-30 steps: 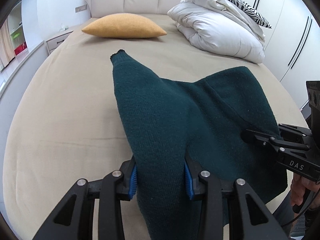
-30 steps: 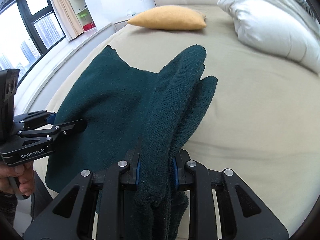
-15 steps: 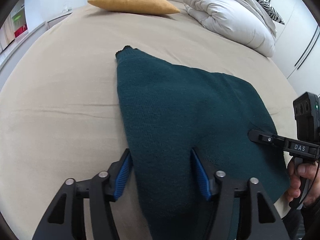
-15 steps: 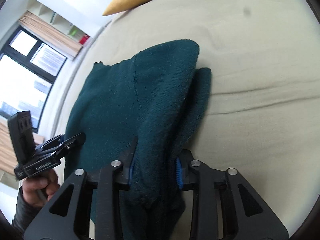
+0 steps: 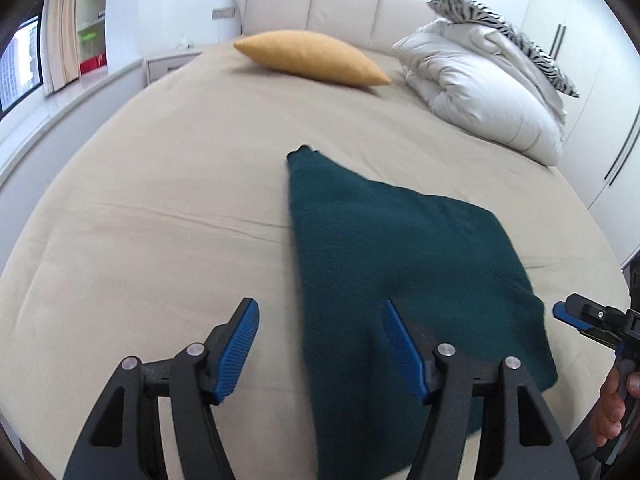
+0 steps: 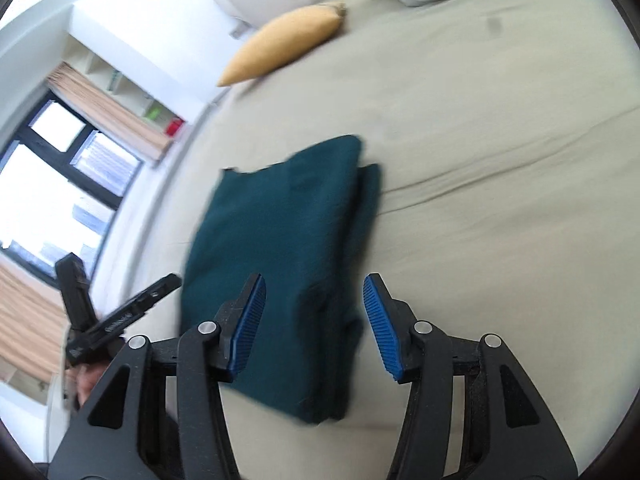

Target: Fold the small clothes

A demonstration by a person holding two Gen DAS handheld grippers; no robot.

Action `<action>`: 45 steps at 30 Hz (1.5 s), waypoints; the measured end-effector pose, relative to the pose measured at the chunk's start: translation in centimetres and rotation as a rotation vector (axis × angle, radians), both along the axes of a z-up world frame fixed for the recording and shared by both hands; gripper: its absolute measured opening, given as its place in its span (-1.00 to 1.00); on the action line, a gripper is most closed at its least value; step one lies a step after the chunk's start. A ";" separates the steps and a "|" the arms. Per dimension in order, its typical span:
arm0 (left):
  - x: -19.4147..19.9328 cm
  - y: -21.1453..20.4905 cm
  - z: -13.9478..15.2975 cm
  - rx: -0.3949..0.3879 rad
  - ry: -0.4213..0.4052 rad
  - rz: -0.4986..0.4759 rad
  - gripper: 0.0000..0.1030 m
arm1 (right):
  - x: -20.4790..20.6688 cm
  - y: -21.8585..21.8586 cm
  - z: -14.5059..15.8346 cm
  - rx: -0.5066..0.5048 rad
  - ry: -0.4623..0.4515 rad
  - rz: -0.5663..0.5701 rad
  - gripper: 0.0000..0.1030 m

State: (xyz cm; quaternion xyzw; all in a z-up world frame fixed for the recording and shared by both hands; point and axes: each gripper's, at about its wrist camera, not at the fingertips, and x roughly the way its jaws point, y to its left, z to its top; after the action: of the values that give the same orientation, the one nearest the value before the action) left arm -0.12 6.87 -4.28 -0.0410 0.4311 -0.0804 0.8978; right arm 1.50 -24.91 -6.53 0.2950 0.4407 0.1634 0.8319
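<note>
Left wrist view: left gripper [image 5: 318, 344] released, jaws just opened, folded green sweater [image 5: 400, 264] ahead on bed [image 5: 160, 200]; right gripper [image 6: 314, 322] likewise released, jaws opening.

Before you: dark green sweater [image 5: 404, 256], matt knitted cloth with a nubbly, woolly surface. Bed sheet [image 5: 160, 208], smooth beige woven cloth, lightly creased. Mustard cushion [image 5: 310, 58], fine-textured matt fabric. White duvet [image 5: 484, 92], puffy, faintly sheened cloth. Headboard [image 5: 340, 4], padded cream panels, possibly leather. Your left gripper [image 5: 320, 344]: matt black plastic, ribbed blue rubbery pads [image 5: 236, 346], bright metal screws.
</note>
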 end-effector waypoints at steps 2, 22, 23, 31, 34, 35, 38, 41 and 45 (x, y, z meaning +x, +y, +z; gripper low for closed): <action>-1.0 -0.8 -0.4 0.026 -0.012 -0.023 0.29 | -0.7 1.6 0.3 0.021 -0.030 0.070 -0.03; -4.4 0.9 0.8 0.018 -0.159 0.092 0.53 | -5.4 0.4 0.0 -0.229 -0.099 0.013 -0.20; -4.8 0.7 1.6 0.036 -0.199 0.099 0.70 | -5.8 0.0 1.2 -0.249 -0.128 -0.016 -0.12; -10.3 -2.0 10.3 0.192 -0.595 0.109 1.00 | -10.3 0.6 11.2 -0.504 -0.456 -0.284 0.97; -11.5 -3.0 12.7 0.235 -0.656 0.104 1.00 | -12.4 0.5 14.1 -0.513 -0.576 -0.394 1.00; -11.7 -3.2 13.3 0.234 -0.655 0.105 1.00 | -12.5 0.6 15.0 -0.507 -0.581 -0.387 1.00; -10.9 -3.5 14.1 0.228 -0.571 0.129 1.00 | -12.5 1.2 16.7 -0.480 -0.532 -0.304 1.00; -9.4 -3.3 12.6 0.175 -0.438 0.153 1.00 | -12.6 2.5 18.1 -0.471 -0.528 -0.261 1.00; -7.9 -3.0 8.6 0.140 -0.273 0.147 1.00 | -11.6 3.9 18.1 -0.562 -0.443 -0.243 1.00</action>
State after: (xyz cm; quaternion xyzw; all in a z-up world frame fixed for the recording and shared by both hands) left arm -8.02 3.87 4.36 0.0016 0.3057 0.0107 0.9521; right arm -10.09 -21.00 11.58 0.0629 0.2396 -0.0037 0.9688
